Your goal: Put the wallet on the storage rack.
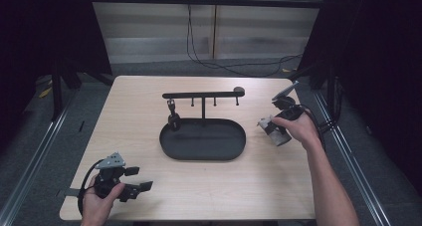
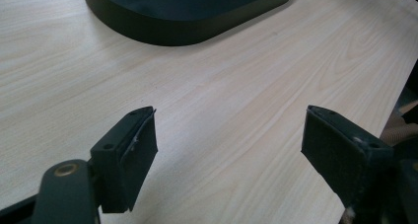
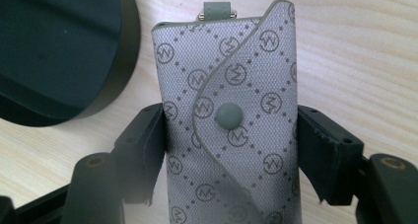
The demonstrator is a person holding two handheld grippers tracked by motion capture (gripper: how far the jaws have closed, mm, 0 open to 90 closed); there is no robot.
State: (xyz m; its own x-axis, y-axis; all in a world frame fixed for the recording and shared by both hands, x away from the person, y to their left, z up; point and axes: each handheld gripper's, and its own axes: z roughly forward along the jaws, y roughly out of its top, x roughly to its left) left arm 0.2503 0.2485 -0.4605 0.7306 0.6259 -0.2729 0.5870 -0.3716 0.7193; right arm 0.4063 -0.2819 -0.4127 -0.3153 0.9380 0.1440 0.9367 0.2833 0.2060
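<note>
Grey pouch (image 3: 231, 130) clamped between right gripper (image 3: 231, 152) fingers (image 3: 143, 145), raised.

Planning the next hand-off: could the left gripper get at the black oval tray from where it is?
Probably yes: the left gripper is open, with bare wooden table between it and the black oval tray.

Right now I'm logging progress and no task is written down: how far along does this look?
Early, it seems. Done: the right gripper is shut on the grey patterned key pouch, beside the black oval tray. In hand: only that pouch; the left gripper is open over bare table. Left, as a guess: hanging the pouch on the stand's hook bar, where one small dark item already hangs.
</note>
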